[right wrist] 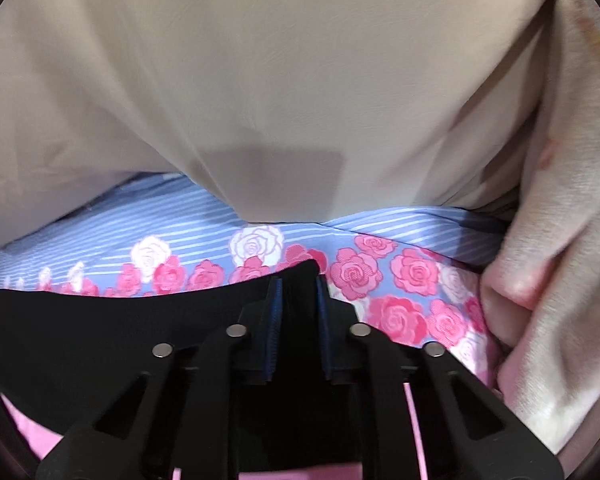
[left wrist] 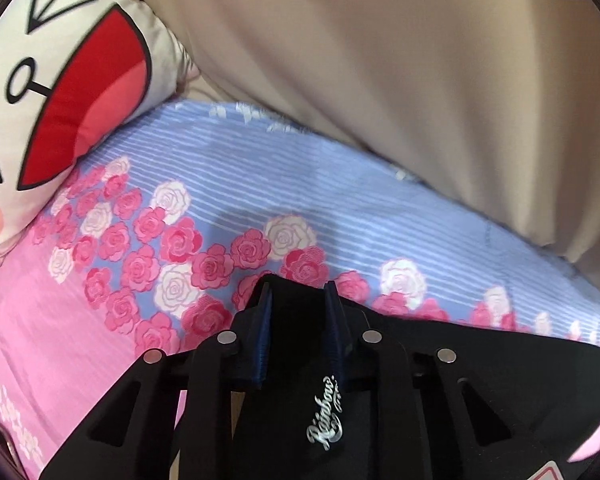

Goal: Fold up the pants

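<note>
Pants (left wrist: 480,380) of black fabric lie on the bed in front of us, stretched between our two tools, with silver script lettering (left wrist: 325,412) showing on the cloth in the left wrist view. Our left gripper (left wrist: 298,292) is clenched on a raised corner of the black fabric, which stands up between its blue ridged pads (left wrist: 260,344). Our right gripper (right wrist: 298,286) is likewise clamped on a peak of the same garment, seen in the right wrist view as a dark band (right wrist: 100,336) running off to the left.

Under the pants we see a bedsheet (left wrist: 260,184) with blue and white stripes, a band of pink and white roses, and a plain pink part nearer to us. A beige cloth (left wrist: 400,60), perhaps a blanket or curtain, fills the space beyond the sheet in both views; the blur keeps us from saying which. A white pillow (left wrist: 48,92) with a cartoon face and wide red mouth rests on the sheet at the left. A pale fleecy cover (right wrist: 560,260) bunches at the right edge beside the roses.
</note>
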Motion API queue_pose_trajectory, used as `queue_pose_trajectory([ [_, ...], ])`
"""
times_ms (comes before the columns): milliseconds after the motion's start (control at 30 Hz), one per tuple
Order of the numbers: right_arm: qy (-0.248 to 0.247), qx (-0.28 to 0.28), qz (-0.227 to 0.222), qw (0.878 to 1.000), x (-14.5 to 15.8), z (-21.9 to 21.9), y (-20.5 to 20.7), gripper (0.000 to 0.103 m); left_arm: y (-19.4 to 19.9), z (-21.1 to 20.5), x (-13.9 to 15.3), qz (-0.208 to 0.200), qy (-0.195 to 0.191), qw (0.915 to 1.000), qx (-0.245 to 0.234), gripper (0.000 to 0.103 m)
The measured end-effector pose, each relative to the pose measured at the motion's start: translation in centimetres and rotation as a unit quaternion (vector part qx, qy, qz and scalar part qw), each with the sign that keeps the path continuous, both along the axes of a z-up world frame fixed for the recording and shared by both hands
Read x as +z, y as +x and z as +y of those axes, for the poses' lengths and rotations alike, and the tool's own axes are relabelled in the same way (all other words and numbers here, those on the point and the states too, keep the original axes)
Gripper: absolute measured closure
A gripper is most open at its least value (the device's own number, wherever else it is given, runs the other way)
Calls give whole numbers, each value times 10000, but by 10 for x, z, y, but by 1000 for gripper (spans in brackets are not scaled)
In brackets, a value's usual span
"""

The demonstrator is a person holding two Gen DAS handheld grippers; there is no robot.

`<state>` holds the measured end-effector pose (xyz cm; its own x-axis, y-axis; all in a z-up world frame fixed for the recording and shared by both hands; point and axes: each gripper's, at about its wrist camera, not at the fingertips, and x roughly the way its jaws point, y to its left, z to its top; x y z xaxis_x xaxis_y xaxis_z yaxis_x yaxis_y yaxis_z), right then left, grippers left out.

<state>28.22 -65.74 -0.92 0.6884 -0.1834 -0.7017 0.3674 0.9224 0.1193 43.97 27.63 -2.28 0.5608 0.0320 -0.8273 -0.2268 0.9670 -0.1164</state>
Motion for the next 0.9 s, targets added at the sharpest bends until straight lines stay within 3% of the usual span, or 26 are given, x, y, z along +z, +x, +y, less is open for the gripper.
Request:
queue_pose_trajectory([
  [267, -89, 83, -424, 9990, 42, 16, -56, 94, -55, -8, 53, -512, -282, 9980, -242, 82],
  [433, -130, 105, -805, 9966, 76, 19, -114, 99, -97, -19, 83, -773, -383, 9950, -497, 82],
  [567, -37, 8, -673, 9977, 82, 15, -141, 98, -133, -28, 104, -956, -476, 9918, -704, 82],
  [700, 122, 72, -361, 9992, 74, 17, -143, 87, -150, -35, 106, -885, -431, 9924, -741, 82],
  [800, 250, 124, -159, 9995, 54, 19, -113, 65, -155, -37, 103, -859, -447, 9928, -709, 82],
  [900, 133, 141, -12, 9998, 37, 14, -75, 53, -154, -32, 102, -844, -391, 9938, -612, 93],
])
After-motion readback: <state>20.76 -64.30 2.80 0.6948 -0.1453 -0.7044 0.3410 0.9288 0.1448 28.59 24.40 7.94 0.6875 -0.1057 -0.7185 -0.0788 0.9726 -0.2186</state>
